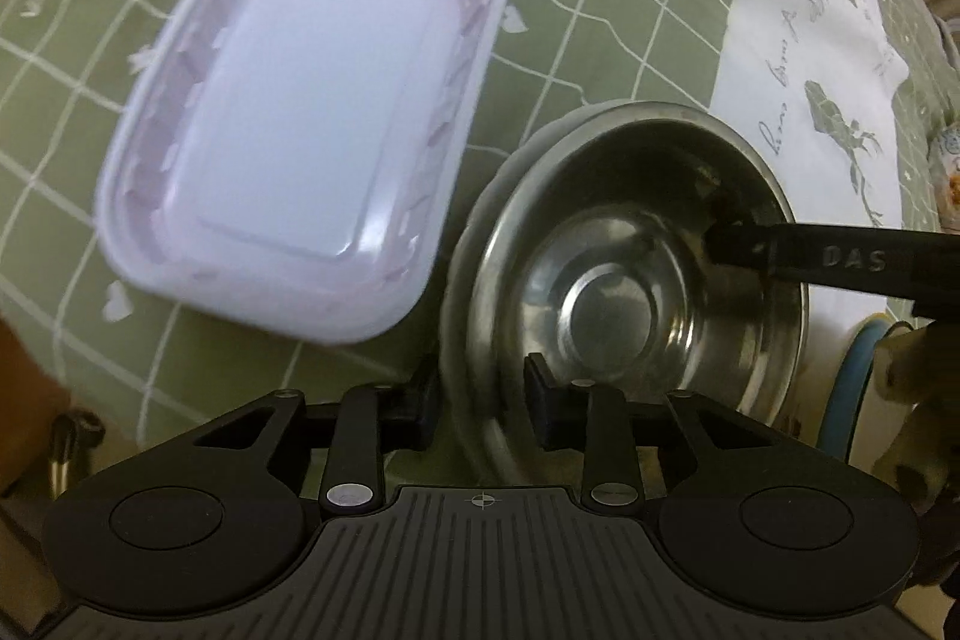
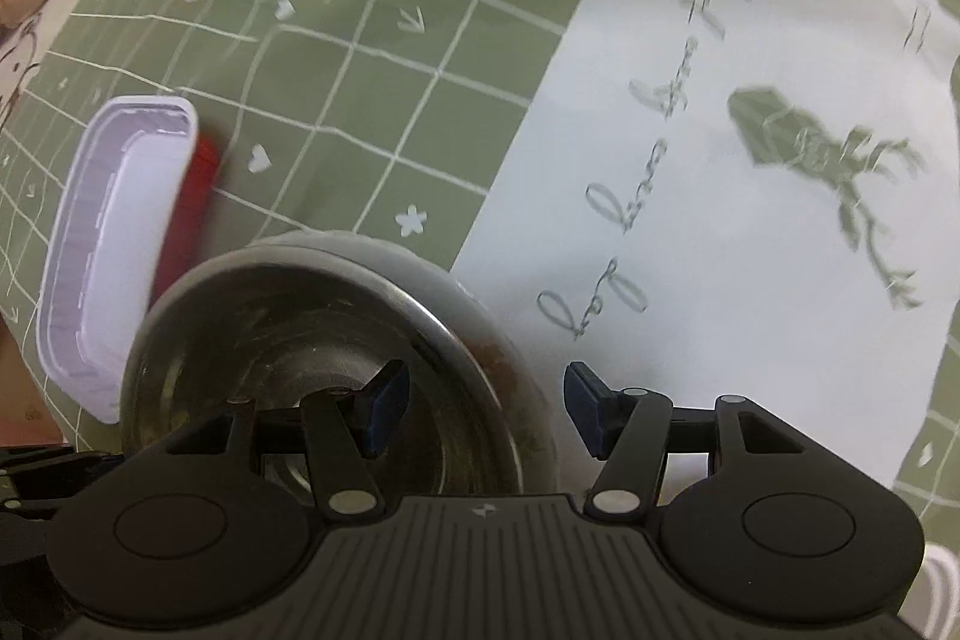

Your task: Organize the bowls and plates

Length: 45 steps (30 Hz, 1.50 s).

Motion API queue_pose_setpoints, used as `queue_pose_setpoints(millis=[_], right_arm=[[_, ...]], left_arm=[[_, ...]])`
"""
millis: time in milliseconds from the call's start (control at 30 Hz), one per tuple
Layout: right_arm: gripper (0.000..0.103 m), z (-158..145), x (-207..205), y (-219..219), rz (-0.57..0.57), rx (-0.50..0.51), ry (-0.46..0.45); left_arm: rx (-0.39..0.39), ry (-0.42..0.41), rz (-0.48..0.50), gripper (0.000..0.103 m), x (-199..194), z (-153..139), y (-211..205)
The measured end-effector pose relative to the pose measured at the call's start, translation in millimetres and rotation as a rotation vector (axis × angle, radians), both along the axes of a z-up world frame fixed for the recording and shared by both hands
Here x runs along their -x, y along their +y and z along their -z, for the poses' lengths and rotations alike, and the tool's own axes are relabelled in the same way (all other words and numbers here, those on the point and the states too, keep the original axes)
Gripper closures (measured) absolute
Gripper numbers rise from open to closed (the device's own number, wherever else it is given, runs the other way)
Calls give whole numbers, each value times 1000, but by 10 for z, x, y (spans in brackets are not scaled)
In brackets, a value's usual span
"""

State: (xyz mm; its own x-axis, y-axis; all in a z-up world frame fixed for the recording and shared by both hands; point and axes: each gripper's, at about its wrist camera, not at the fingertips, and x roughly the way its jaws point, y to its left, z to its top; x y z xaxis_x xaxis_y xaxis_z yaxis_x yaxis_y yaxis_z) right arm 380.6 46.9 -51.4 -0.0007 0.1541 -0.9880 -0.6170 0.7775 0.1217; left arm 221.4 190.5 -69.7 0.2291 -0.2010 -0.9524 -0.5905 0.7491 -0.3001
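A steel bowl (image 1: 624, 292) sits on the green checked cloth, and it also shows in the right wrist view (image 2: 312, 352). My left gripper (image 1: 480, 400) straddles its near-left rim, one finger outside and one inside, jaws apart. My right gripper (image 2: 480, 409) straddles the bowl's right rim, one finger inside and one outside, jaws wide apart. Its finger (image 1: 840, 256) shows inside the bowl in the left wrist view. A white rectangular plastic tray (image 1: 306, 112) lies left of the bowl; it also appears in the right wrist view (image 2: 114, 244).
A white patch of cloth (image 2: 750, 160) with green deer prints and script lies right of the bowl. A red object (image 2: 198, 184) sits under or behind the tray's edge. A blue-rimmed item (image 1: 846, 388) is at the right edge.
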Motion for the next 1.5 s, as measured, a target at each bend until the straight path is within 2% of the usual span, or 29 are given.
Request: queue_pose_setpoints(millis=[100,167,333,567,967,1100,1233,1367,1500], right_arm=[[43,129,-33,-17,43,5,65],[42,165,-44,-38,60,6,76],[42,127,-53,-68,86,1,57],[42,15,-123,-29,96,-20,-18],[42,22,-195,-129,145,-58,-12],[42,-85,-177,-195,176,-93,-26],[42,-331,-157,-333,217,-113,-101],[42,-574,-183,-531,246,-162,-142],[42,-796,-217,-758,254,-185,-202]], left_arm=[[-27,18,37,71,-97,34,-26],[-37,16,49,71,-129,16,-33],[-71,-18,77,71,-240,-51,6],[-131,-71,101,70,-492,-131,56],[-182,-93,123,72,-603,-190,83],[-211,-125,82,74,-591,-420,189],[-268,-196,60,77,-644,-771,170],[-236,-276,95,77,-781,-1017,-52],[-173,-341,182,77,-915,-1147,-466]])
